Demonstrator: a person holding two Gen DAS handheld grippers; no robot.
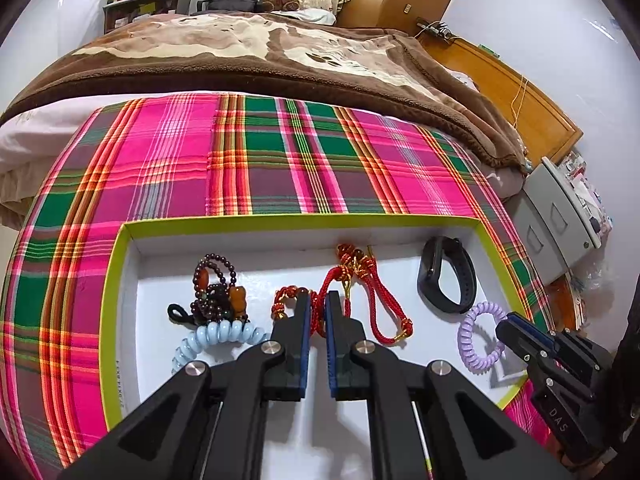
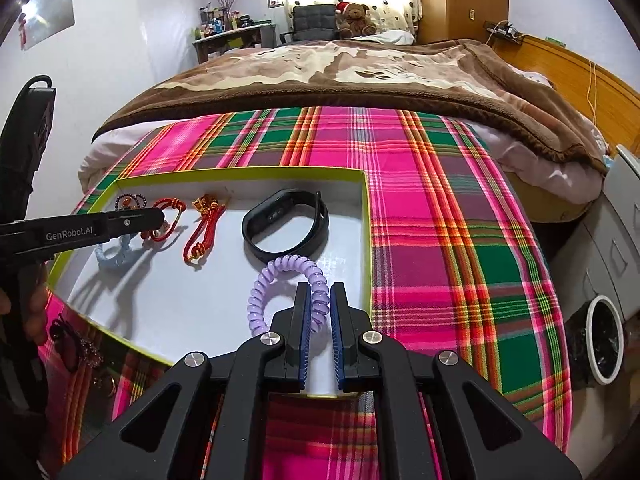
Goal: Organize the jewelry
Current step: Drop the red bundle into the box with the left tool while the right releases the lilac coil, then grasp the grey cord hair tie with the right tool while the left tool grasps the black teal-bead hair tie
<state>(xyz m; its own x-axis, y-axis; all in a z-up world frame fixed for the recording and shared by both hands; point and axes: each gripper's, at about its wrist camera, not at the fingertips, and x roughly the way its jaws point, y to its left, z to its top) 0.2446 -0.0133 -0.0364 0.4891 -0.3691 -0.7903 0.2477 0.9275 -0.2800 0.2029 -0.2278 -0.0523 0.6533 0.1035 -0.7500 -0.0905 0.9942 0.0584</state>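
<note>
A white tray with a lime-green rim point(image 1: 304, 219) point(image 2: 240, 171) lies on a plaid cloth. In it are a dark bead bracelet point(image 1: 214, 284), a pale blue coil hair tie point(image 1: 218, 338), two red cord bracelets point(image 1: 288, 300) point(image 1: 376, 312), a black fitness band point(image 1: 446, 276) point(image 2: 286, 224) and a purple coil hair tie point(image 1: 480, 338) point(image 2: 280, 288). My left gripper point(image 1: 319, 300) is shut on the left red cord bracelet point(image 2: 164, 220). My right gripper point(image 2: 320, 292) is shut on the purple coil hair tie, inside the tray's near right corner.
The plaid cloth point(image 2: 440, 240) covers the bed's foot; a brown blanket point(image 1: 280, 60) lies behind it. More jewelry point(image 2: 76, 344) lies on the cloth left of the tray. A grey drawer unit point(image 1: 560, 216) and a bin point(image 2: 604, 340) stand at the right.
</note>
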